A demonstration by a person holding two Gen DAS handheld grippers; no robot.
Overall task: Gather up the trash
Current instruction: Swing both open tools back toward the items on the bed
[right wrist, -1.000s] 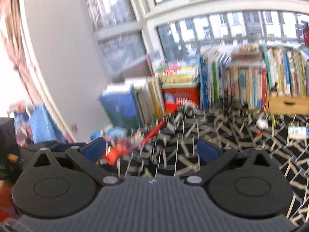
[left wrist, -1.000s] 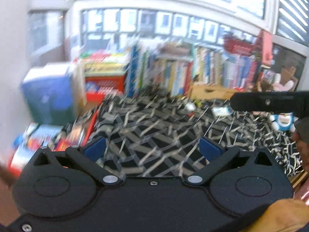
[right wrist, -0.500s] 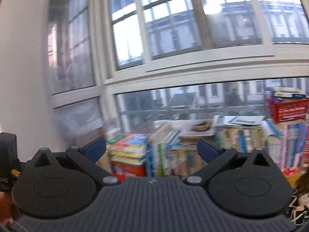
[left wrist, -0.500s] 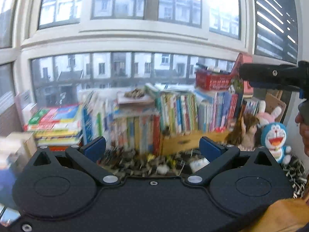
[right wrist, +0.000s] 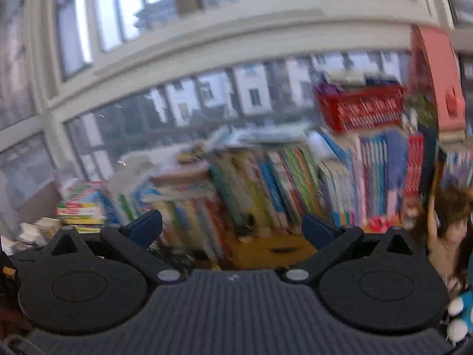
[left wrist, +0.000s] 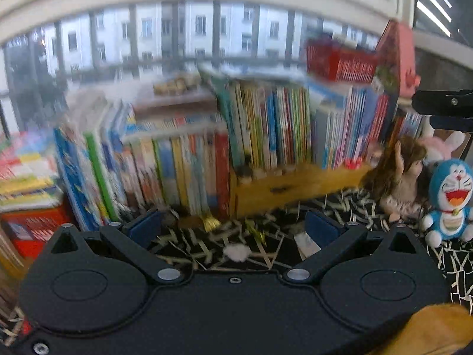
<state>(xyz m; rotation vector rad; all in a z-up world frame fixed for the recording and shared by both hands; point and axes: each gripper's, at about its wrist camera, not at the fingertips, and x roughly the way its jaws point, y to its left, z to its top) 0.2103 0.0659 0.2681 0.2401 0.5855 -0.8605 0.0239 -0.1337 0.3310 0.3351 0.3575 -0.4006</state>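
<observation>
Both views are smeared with motion blur, so detail is thin. The left gripper (left wrist: pixel 232 230) is spread wide, its blue-padded fingers (left wrist: pixel 143 230) well apart with nothing between them, hanging above a black cloth with a pale criss-cross pattern (left wrist: pixel 348 207). On that cloth, between the fingers, lies the trash: a small white fluffy wad (left wrist: pixel 235 251), a white scrap of paper (left wrist: pixel 306 241) just beside the right finger, and a bit of gold foil wrapper (left wrist: pixel 210 222) further back. Behind them sits a yellow wooden crate (left wrist: pixel 295 186) packed with upright picture books (left wrist: pixel 266 124), and more books (left wrist: pixel 177 171) stand in a row left of it. On top of the books rests a red plastic basket (left wrist: pixel 340 62); what it holds is too blurred to tell. A long-haired doll (left wrist: pixel 396 177) and a blue-and-white cat plush (left wrist: pixel 450 201) sit to the right. The right gripper (right wrist: pixel 232 230) is likewise wide open and empty, pointed at the same crate (right wrist: pixel 272 250) and basket (right wrist: pixel 357 109); no trash shows in its view.
</observation>
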